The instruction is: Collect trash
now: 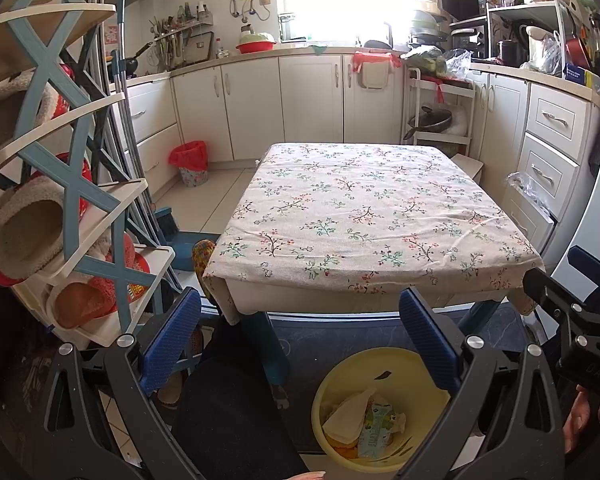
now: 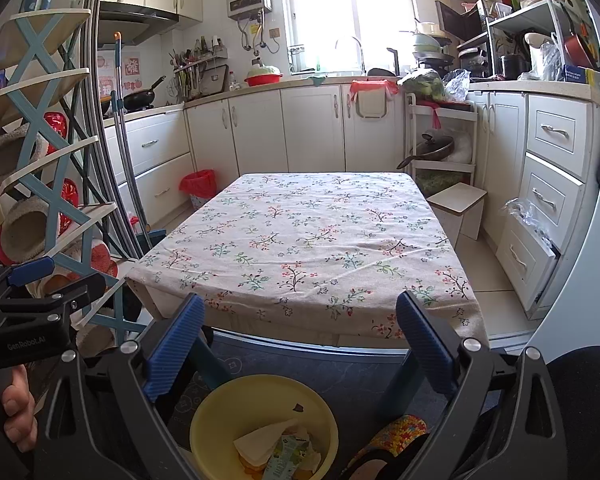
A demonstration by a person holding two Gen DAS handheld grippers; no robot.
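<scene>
A yellow round bin (image 1: 396,364) stands on the dark floor mat in front of the table; it also shows in the right wrist view (image 2: 236,400). Inside lie crumpled white paper (image 1: 346,412) and a green-printed carton (image 1: 374,428), also seen in the right wrist view as paper (image 2: 260,444) and carton (image 2: 286,456). My left gripper (image 1: 300,344) is open and empty above the bin. My right gripper (image 2: 300,340) is open and empty, also above the bin. The table (image 1: 360,208) has a bare floral cloth.
A shoe rack with slippers (image 1: 40,216) stands at the left. A red-lined bin (image 1: 190,162) sits by the cabinets. A small stool (image 2: 458,208) and an open drawer (image 2: 524,256) are at the right. My leg (image 1: 224,400) and a patterned slipper (image 2: 392,436) are near the yellow bin.
</scene>
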